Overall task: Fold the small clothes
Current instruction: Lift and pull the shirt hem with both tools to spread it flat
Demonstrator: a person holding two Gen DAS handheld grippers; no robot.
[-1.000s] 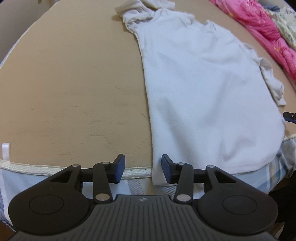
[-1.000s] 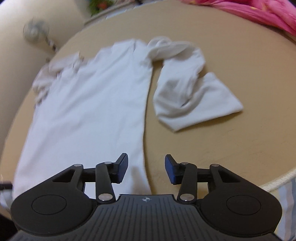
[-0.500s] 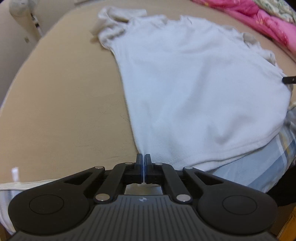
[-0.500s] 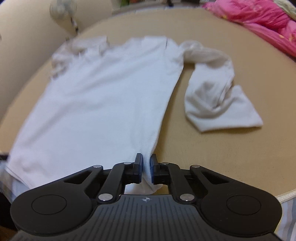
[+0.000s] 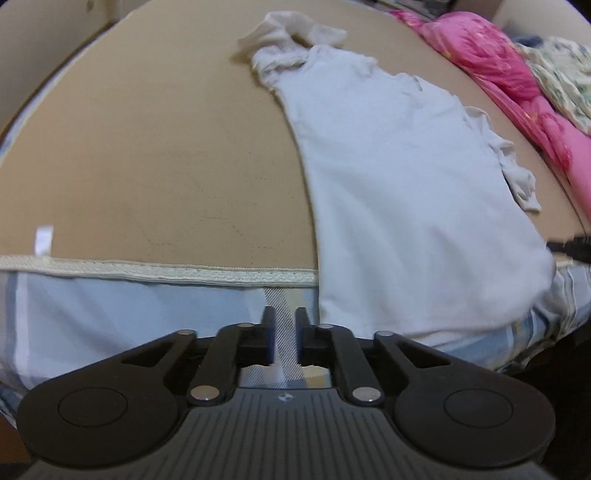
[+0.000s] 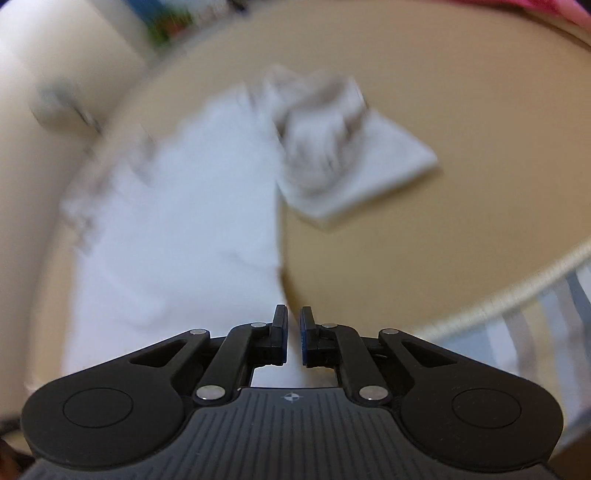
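Across the tan bed [image 5: 147, 147] a white shirt [image 5: 406, 192] lies flat, running from the collar end at 12 o'clock in the left wrist view to the hem at 5 o'clock, where the cloth hangs over the bed's cream piping [image 5: 166, 273] onto a blue striped sheet [image 5: 110, 314]; one bunched sleeve [image 5: 295, 33] sits at 12 o'clock, and a pink quilt [image 5: 491, 62] is heaped at 2 o'clock, well apart from the shirt's body. At 6 o'clock the left hand-held gripper [image 5: 285, 325] has its jaws opening, with only the striped sheet showing in the gap; the shirt's near hem corner is just beside its right finger, not between the pads. The right wrist view is blurred; there the shirt [image 6: 184, 221] fills 9 to 11 o'clock and its other sleeve [image 6: 332, 147] lies folded at 1 o'clock; the right hand-held gripper [image 6: 292, 332] has its fingers almost pressed together, and the hem's corner appears to run down into that slit, pinched.
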